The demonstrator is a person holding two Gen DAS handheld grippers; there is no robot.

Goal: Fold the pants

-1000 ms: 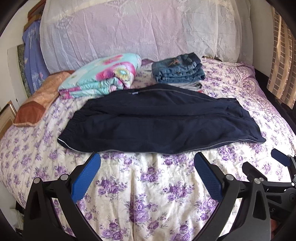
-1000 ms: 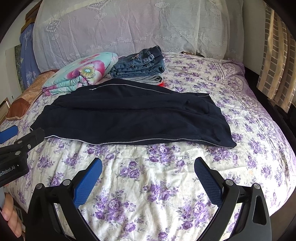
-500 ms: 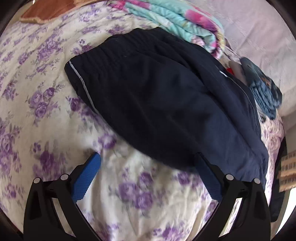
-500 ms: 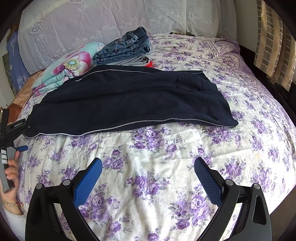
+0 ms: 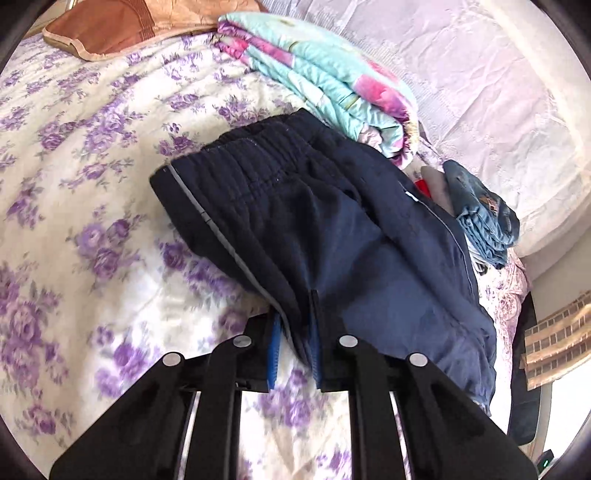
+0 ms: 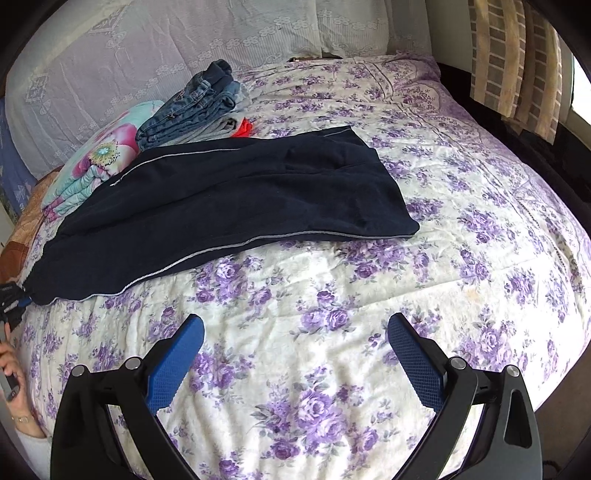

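Note:
Dark navy pants [image 6: 229, 199] with a thin grey side stripe lie flat across the flowered bed, waistband to the left, leg ends to the right. In the left wrist view the pants [image 5: 332, 229] run away from me, elastic waistband at the upper left. My left gripper [image 5: 293, 332] is shut on the near striped edge of the pants close to the waistband. It also shows at the left edge of the right wrist view [image 6: 13, 299]. My right gripper [image 6: 295, 350] is open and empty above the bedspread, in front of the pants' near edge.
A folded floral blanket [image 6: 96, 166] and a stack of folded jeans [image 6: 192, 107] lie behind the pants. Lace-covered pillows [image 6: 166, 48] line the headboard. A brown cushion [image 5: 122, 26] lies at the far left. Curtains [image 6: 517, 55] hang at the right; the bed's edge drops off there.
My left gripper has moved in to the waistband end and shut on the pants' near edge. My right gripper stays open and has shifted slightly closer to the bed.

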